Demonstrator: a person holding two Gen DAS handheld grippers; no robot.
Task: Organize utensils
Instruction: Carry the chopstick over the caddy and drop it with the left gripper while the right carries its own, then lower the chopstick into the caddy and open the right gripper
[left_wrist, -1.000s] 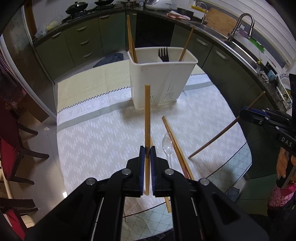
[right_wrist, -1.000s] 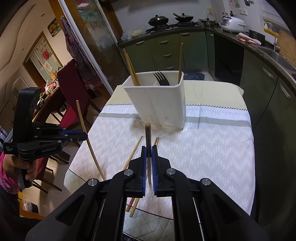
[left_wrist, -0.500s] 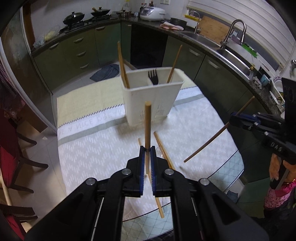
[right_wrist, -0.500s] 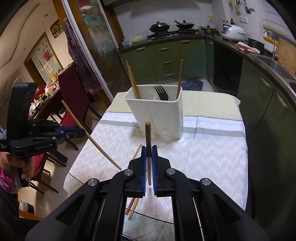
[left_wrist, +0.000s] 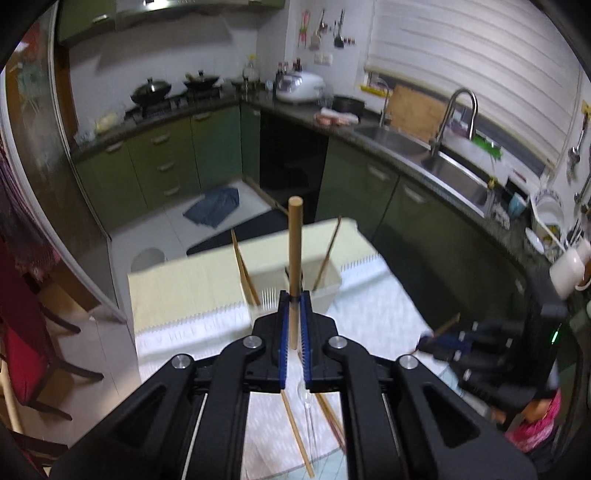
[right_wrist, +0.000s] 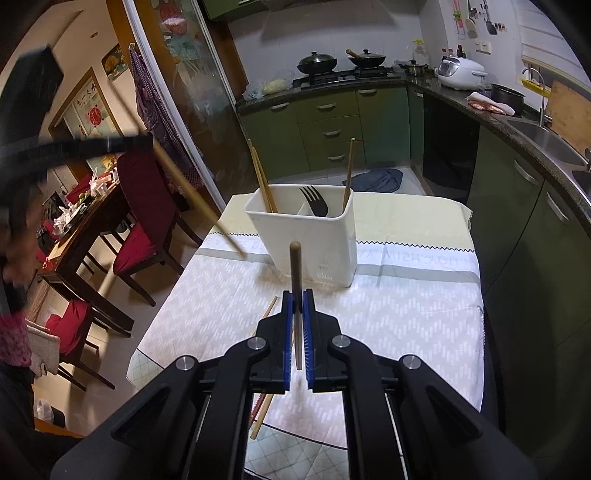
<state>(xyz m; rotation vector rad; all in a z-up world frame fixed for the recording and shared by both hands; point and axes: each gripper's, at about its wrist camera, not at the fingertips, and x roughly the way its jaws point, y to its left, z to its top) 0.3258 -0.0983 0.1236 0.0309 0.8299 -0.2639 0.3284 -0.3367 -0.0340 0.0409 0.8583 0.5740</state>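
My left gripper is clenched on a chopstick (upright) — the caddy on the table lies just ahead, below; right gripper grips another, farther back.
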